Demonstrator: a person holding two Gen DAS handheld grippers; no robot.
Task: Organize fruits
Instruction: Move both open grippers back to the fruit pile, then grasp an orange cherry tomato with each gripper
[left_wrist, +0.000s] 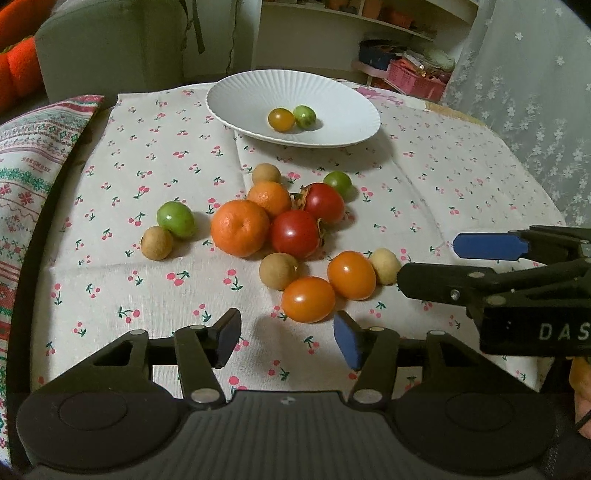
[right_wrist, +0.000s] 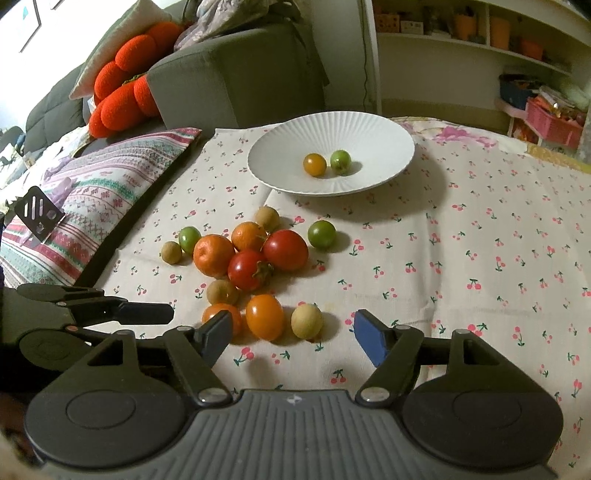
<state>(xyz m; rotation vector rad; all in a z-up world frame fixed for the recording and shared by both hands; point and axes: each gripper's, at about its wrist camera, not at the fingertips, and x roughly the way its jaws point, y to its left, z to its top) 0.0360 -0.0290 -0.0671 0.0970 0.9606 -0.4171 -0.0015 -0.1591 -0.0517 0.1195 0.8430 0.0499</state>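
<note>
Fruits: loose cluster on the counter (left_wrist: 461, 177), which is covered by a cherry-print cloth (left_wrist: 147, 155).
Plate (left_wrist: 229, 99): white, ribbed, at the far side of the counter; holds one small orange tomato (left_wrist: 281, 119) and one small green tomato (left_wrist: 304, 116), touching each other.
Cluster centre: big mandarin (left_wrist: 240, 232) touching a smaller mandarin (left_wrist: 269, 197) behind it; two red persimmons (left_wrist: 295, 233) (left_wrist: 324, 203) pressed against them on the right.
Cluster left: green tomato (left_wrist: 176, 219) touching a brown longan (left_wrist: 157, 242).
Cluster far edge: another longan (left_wrist: 266, 173) behind the smaller mandarin; another green tomato (left_wrist: 337, 182) just beside the rear persimmon.
Cluster near edge: third longan (left_wrist: 279, 270), two orange tomatoes (left_wrist: 308, 299) (left_wrist: 351, 275) touching, pale longan (left_wrist: 385, 266) against the right one.
Left claw (left_wrist: 288, 338): released, nothing between the pads, hovering just short of the nearest orange tomato.
Right claw (right_wrist: 293, 336): released, empty; the near orange tomatoes and the pale longan (right_wrist: 306, 320) sit just ahead of its gap. Seen from the left wrist it comes in from the right, close to the pale longan.
Surroundings: grey sofa (right_wrist: 229, 85), red cushion (right_wrist: 125, 85), striped pillow (right_wrist: 96, 199) left of the counter.
</note>
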